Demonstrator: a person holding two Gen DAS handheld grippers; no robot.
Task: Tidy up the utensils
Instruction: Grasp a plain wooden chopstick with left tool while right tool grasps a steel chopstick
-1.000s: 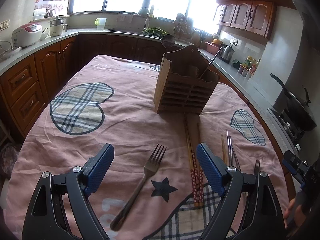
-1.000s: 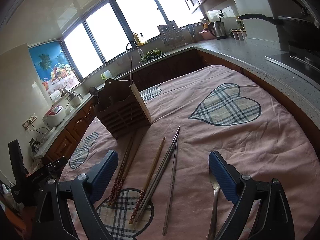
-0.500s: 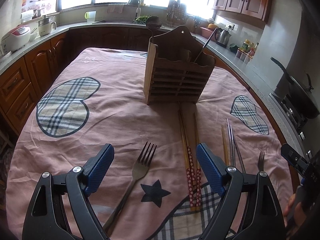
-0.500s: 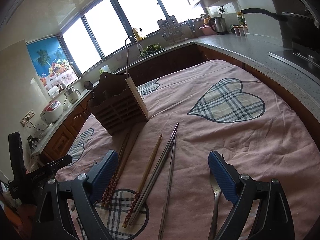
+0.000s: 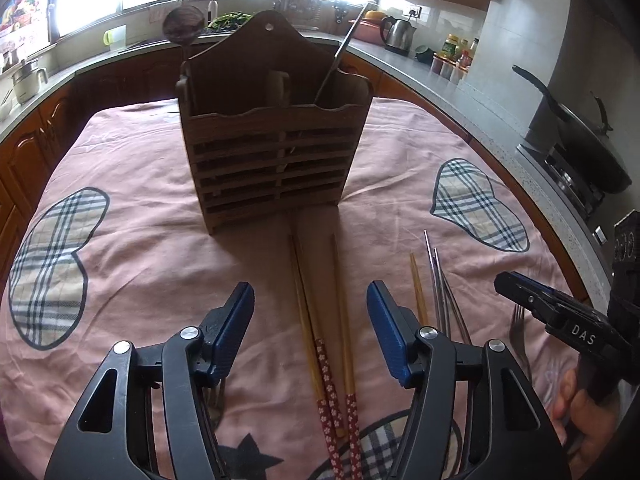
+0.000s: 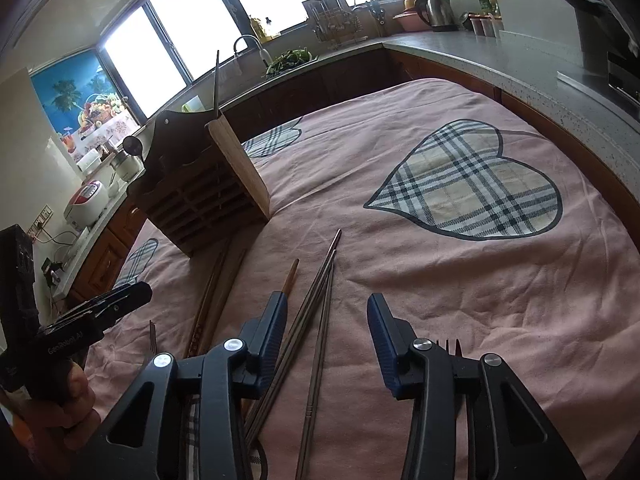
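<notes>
Lining up on the chopsticks, nothing held yet.
My left gripper [image 5: 310,328] straddles the wooden chopsticks [image 5: 320,320], my right gripper [image 6: 326,336] the metal chopsticks [image 6: 320,304]; both jaws have just been closing, pads not touching. Next: lower, pinch, carry to the holder [image 5: 272,152].

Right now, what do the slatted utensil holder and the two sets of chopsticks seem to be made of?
Utensil holder: looks like dark stained wood, grain on slats. Red-ended chopsticks: probably bamboo or wood, tan shafts, painted floral ends. Grey chopsticks: likely stainless steel, thin, dull sheen.

Blown-out windows [image 6: 172,56] backlight the kitchen, shadowing the wooden holder [image 5: 272,140]; fisheye edges curve, darkly vignetted.
</notes>
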